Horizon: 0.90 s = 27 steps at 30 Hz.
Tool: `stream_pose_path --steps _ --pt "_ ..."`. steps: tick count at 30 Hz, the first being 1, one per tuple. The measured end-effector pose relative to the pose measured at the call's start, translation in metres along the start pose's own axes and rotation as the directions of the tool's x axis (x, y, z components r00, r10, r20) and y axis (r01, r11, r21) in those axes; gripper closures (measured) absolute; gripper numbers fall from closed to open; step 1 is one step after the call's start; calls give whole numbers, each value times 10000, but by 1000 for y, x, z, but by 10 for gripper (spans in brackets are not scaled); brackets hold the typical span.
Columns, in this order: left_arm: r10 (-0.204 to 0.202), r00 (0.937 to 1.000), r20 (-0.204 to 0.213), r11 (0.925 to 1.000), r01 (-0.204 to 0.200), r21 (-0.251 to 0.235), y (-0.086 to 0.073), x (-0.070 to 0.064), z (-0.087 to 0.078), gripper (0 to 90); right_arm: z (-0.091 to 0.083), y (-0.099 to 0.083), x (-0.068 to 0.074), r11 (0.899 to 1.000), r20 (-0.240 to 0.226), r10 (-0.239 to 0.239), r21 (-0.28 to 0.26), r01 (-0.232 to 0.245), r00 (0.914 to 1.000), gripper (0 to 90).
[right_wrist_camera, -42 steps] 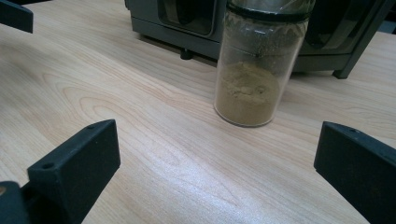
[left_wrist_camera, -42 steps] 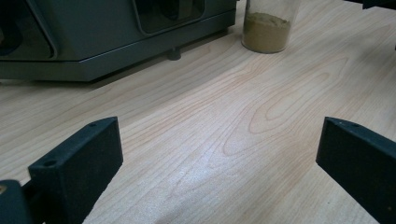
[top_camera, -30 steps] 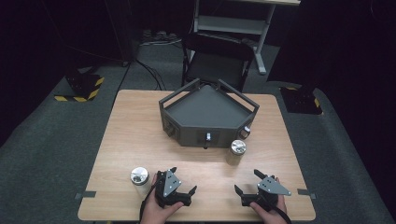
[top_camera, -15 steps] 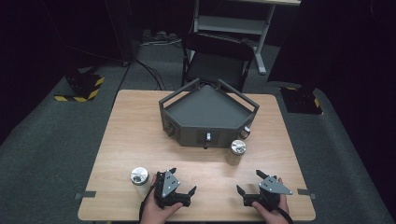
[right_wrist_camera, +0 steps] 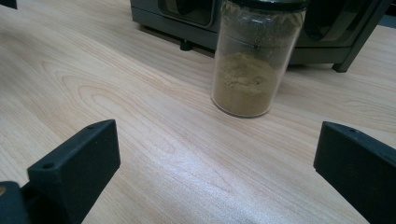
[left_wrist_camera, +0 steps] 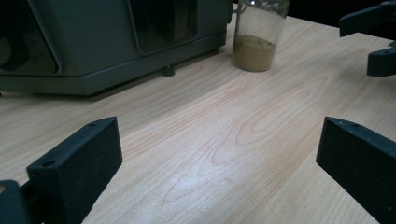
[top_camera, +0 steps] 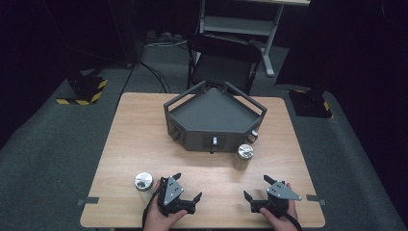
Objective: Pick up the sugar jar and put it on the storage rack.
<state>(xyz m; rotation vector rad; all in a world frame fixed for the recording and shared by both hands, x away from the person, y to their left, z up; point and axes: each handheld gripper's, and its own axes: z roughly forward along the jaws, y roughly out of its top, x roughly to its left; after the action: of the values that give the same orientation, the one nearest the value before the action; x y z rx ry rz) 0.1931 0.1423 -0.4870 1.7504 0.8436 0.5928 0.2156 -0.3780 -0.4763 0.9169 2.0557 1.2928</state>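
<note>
A spice jar (top_camera: 143, 182) with a silver lid is seen upright at the left of the wooden counter (top_camera: 134, 130), just beside the left tongs (top_camera: 186, 188), which are held wide apart and empty near the front edge. Mid-counter, a dark grey angular rack (top_camera: 211, 120) is set, with a second jar (top_camera: 244, 156) of tan powder just before its right corner. At the right, the right tongs (top_camera: 256, 188) are held apart and empty too.
</note>
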Motion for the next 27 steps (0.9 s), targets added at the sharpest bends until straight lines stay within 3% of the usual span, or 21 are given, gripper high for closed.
stream_pose_path --steps 8,18,27 --pt "321 9995 -72 9988 -324 -381 8 -4 -14 6 0 0 0 10000 -21 14 -20 -14 10000 4" --pt "104 9994 -344 9965 -132 -831 10 6 -31 5 0 0 1 10000 1 -29 -3 29 10000 4" --pt "292 9975 -650 9950 -352 -932 13 12 -44 5 1 0 2 10000 75 -5 -8 5 10000 4"
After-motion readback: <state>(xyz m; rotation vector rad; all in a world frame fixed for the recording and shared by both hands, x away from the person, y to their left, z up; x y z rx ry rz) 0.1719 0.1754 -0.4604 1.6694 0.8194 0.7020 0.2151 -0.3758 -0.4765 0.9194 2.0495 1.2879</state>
